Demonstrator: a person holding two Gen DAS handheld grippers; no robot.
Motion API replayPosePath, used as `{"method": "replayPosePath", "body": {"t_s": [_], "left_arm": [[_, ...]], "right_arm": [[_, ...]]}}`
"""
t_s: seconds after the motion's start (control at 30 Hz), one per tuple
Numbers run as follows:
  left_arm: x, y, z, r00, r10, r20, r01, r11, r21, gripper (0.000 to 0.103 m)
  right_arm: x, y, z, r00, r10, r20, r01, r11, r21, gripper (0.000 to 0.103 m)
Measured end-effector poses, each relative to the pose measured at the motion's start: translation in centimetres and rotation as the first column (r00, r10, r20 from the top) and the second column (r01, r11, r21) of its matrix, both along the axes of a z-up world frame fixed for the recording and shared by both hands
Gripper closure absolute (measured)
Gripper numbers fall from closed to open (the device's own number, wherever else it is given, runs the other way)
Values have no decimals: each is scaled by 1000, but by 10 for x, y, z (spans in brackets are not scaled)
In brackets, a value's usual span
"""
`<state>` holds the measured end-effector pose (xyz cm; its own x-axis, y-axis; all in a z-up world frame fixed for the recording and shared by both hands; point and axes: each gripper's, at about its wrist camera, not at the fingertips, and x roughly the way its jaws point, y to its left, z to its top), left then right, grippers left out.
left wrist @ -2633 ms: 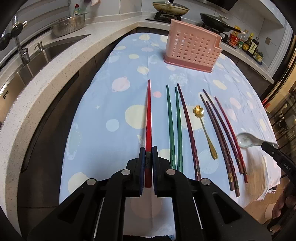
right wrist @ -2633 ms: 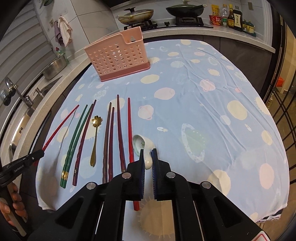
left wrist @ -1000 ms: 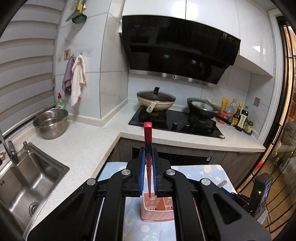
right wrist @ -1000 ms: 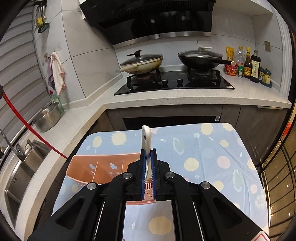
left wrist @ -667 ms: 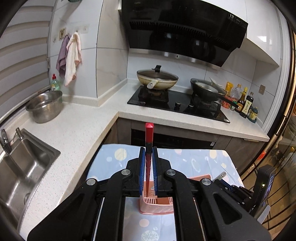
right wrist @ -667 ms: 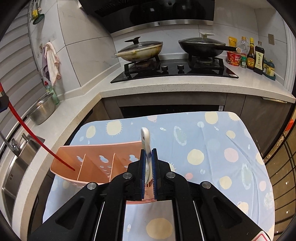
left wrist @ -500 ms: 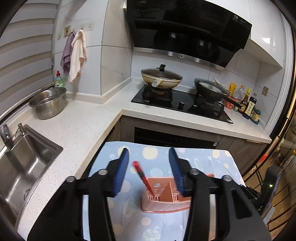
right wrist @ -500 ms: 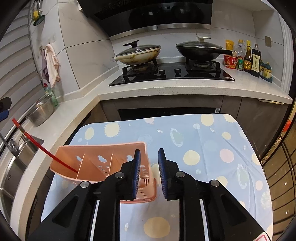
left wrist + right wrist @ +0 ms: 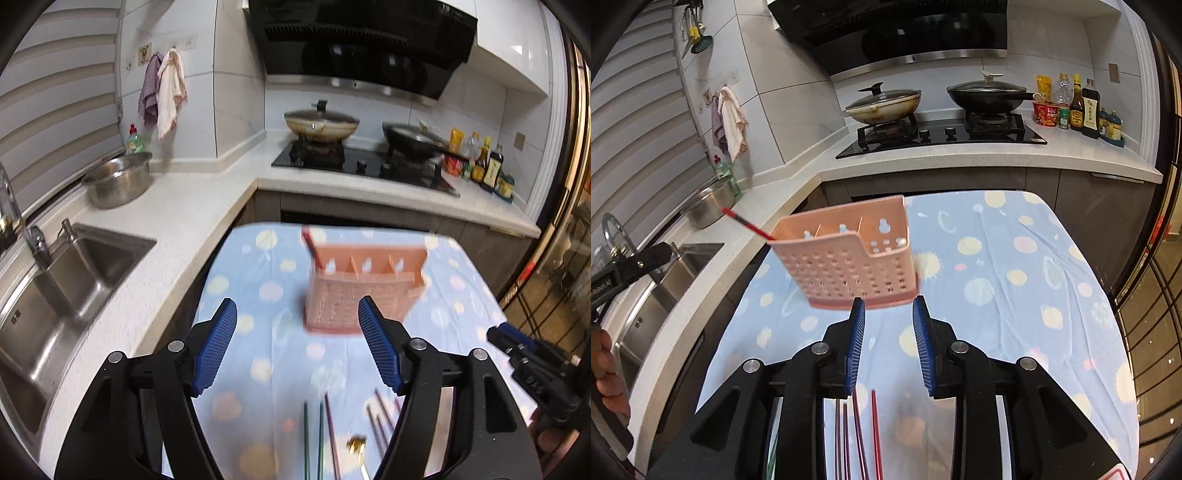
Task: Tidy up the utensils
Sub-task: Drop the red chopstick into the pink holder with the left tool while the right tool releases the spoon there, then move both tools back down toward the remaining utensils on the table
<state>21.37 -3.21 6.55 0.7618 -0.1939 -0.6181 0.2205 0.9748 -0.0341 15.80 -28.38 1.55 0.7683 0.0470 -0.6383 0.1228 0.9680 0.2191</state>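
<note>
The pink perforated utensil holder (image 9: 364, 286) (image 9: 849, 258) stands on the blue spotted tablecloth (image 9: 1015, 280). A red chopstick (image 9: 746, 223) leans out of its left compartment; it also shows in the left wrist view (image 9: 314, 249). A bit of the white spoon (image 9: 902, 242) shows in its right compartment. My left gripper (image 9: 297, 345) is open and empty, held back from the holder. My right gripper (image 9: 888, 341) is open and empty, just in front of the holder. Green chopsticks (image 9: 312, 439), dark red chopsticks (image 9: 855, 435) and a gold spoon (image 9: 358, 446) lie on the cloth near me.
A sink (image 9: 55, 295) and steel bowl (image 9: 118, 181) sit on the counter at left. Two pans (image 9: 882, 103) stand on the stove behind the table, with sauce bottles (image 9: 1078, 107) at right. The table's right edge borders a glass door (image 9: 1152, 332).
Both grippers opened, leaving the red chopstick and the white spoon in the holder, then pulled back from it. The left jaws opened wider.
</note>
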Motion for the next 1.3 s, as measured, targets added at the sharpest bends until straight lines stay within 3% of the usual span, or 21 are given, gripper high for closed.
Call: {"method": "replayPosePath", "body": {"t_s": [0.33,0.53,0.8,1.3], "left_arm": [[-88,31,-89,984,22,-177,-14,999,46,38],[-119,37,-126,972,40,-231,-25,997,69,38],[-141,43,-157,955,52,-292,-28,996,83,38],[-154,40,-188,933,29,-359,7,995,98,38]], "right_arm": [[-117,23,-54,993,-8,-120,7,1000,-9,76],[-152,35,-89,982,-4,-189,-2,999,-33,76],[-175,52,-122,968,49,-248,-53,999,-12,76],[-171,57,-144,952,66,-300,-70,998,-5,79]]}}
